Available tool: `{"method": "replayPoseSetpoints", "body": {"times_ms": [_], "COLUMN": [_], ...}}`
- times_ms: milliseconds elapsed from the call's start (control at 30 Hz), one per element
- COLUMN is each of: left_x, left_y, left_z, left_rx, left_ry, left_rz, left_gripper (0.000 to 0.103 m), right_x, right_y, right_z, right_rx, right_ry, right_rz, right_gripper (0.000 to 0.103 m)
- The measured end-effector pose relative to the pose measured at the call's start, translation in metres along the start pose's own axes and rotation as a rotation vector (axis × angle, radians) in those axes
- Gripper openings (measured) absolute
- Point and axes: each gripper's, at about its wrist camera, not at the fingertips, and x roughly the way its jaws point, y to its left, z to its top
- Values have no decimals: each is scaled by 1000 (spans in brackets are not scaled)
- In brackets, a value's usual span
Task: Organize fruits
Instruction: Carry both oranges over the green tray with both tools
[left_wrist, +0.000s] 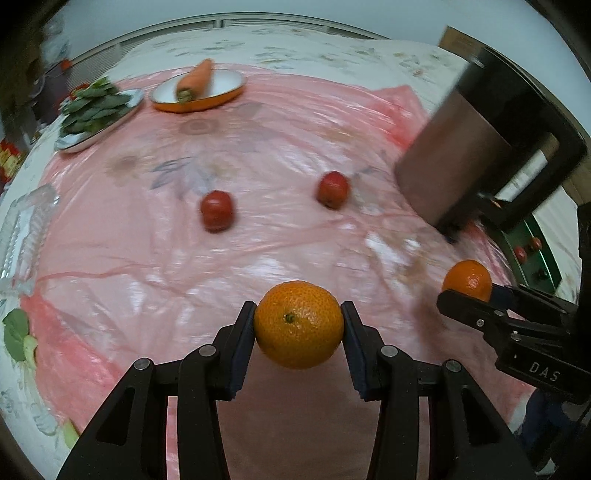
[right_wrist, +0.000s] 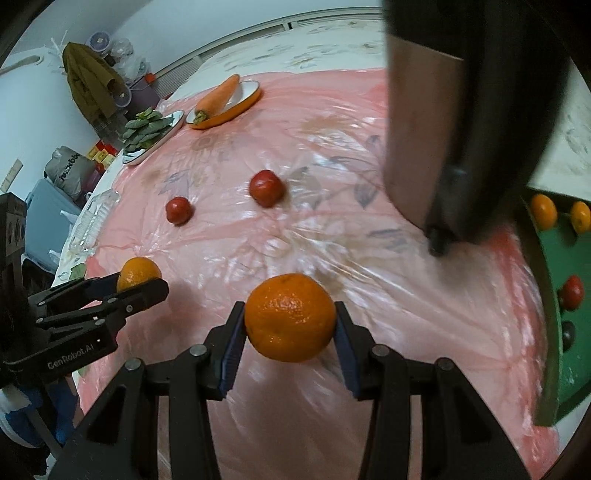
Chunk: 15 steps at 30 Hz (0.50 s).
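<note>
Left wrist: orange (left_wrist: 298, 328) stem-end toward camera

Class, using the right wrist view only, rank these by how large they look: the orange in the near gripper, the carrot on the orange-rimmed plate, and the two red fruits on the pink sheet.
1. Orange, held nearest the camera, which inflates it.
2. Carrot, long but far off.
3. The two red fruits: the right one looks slightly bigger, too close to rank.

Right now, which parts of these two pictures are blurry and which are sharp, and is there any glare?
Left wrist view: the held orange is sharp, while the two red fruits and the carrot are smeared. Right wrist view: the held orange is fairly sharp, the dark object at upper right is blurred, and white glare streaks the pink plastic sheet. Both views bend strongly at the edges.
</note>
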Motion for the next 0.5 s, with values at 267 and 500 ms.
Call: {"method": "replayPoseSetpoints", "body": {"times_ms": [267, 500], "left_x": [-1, 6], "left_y": [-59, -114], "left_z": [4, 7], "left_rx": [105, 192], "left_ry": [25, 40], "left_rz": [-56, -104], "left_gripper": [40, 40], "right_x": [-30, -58], "right_y": [-45, -91], "right_z": [-13, -22], "right_rx": [67, 130], "right_ry": [-23, -59], "right_rz": [-54, -110], "right_gripper": [64, 64]}}
